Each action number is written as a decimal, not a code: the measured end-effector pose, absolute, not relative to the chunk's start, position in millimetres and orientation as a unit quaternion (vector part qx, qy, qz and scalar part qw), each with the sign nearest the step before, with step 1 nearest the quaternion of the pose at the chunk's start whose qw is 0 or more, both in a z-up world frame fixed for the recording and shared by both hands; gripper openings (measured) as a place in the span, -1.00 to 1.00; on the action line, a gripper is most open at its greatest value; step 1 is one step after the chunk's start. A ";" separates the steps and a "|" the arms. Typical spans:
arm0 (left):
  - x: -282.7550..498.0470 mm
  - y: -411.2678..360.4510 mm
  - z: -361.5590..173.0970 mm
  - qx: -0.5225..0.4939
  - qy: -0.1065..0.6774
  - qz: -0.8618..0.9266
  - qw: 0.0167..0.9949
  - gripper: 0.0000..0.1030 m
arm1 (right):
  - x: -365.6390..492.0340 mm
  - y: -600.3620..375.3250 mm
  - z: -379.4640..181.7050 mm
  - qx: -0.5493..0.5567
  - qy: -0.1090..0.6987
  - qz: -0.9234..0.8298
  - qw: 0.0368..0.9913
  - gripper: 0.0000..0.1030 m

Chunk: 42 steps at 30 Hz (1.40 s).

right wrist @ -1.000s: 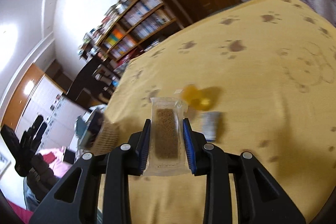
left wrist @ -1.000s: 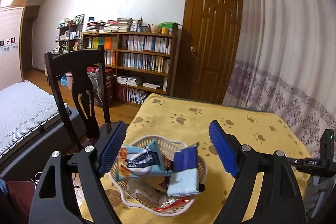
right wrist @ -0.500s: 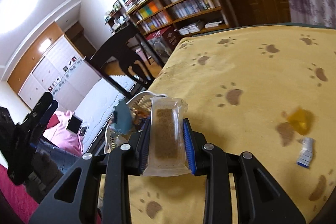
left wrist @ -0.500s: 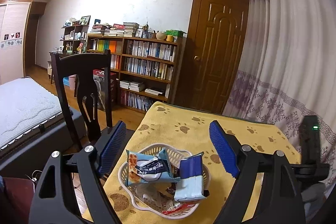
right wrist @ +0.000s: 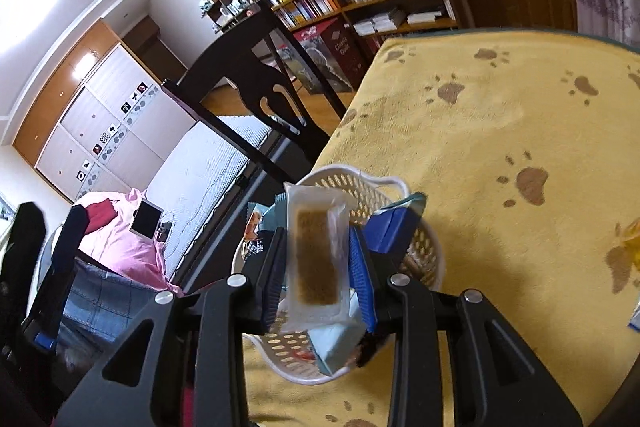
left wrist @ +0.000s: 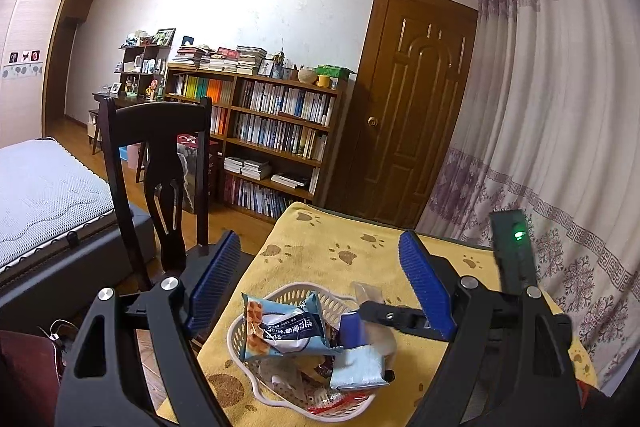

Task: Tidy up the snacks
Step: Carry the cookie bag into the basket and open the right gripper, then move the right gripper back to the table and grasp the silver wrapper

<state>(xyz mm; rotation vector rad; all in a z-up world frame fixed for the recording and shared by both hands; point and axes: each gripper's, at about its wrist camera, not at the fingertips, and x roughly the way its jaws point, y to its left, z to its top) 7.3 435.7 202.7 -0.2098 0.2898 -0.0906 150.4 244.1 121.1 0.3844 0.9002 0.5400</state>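
Observation:
My right gripper (right wrist: 318,247) is shut on a clear packet holding a brown snack bar (right wrist: 316,259), which hangs right over the white plastic basket (right wrist: 352,179). The basket (left wrist: 256,315) sits at the near left corner of the yellow paw-print table and holds a blue wafer bag (left wrist: 284,327), a blue-and-white packet (left wrist: 356,355) and other wrappers. In the left wrist view, the right gripper's tip and the clear packet (left wrist: 368,293) show above the basket's right side. My left gripper (left wrist: 320,279) is open, raised over the basket with nothing between its fingers.
A yellow wrapped sweet (right wrist: 630,237) and a small blue-white packet (right wrist: 636,321) lie on the yellow cloth (right wrist: 500,131) at the right. A dark wooden chair (left wrist: 156,163) stands past the table's left edge, a bed (left wrist: 40,187) beyond it. Bookshelf, door and curtain line the back.
The right gripper has carried the snack bar left from the middle of the table to above the basket. The left gripper has lifted and drawn back a little, still open.

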 end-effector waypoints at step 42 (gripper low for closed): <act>24.5 412.8 188.7 -0.093 0.181 -0.056 0.977 0.94 | 104.7 150.1 77.9 0.193 0.402 0.175 0.878 -0.02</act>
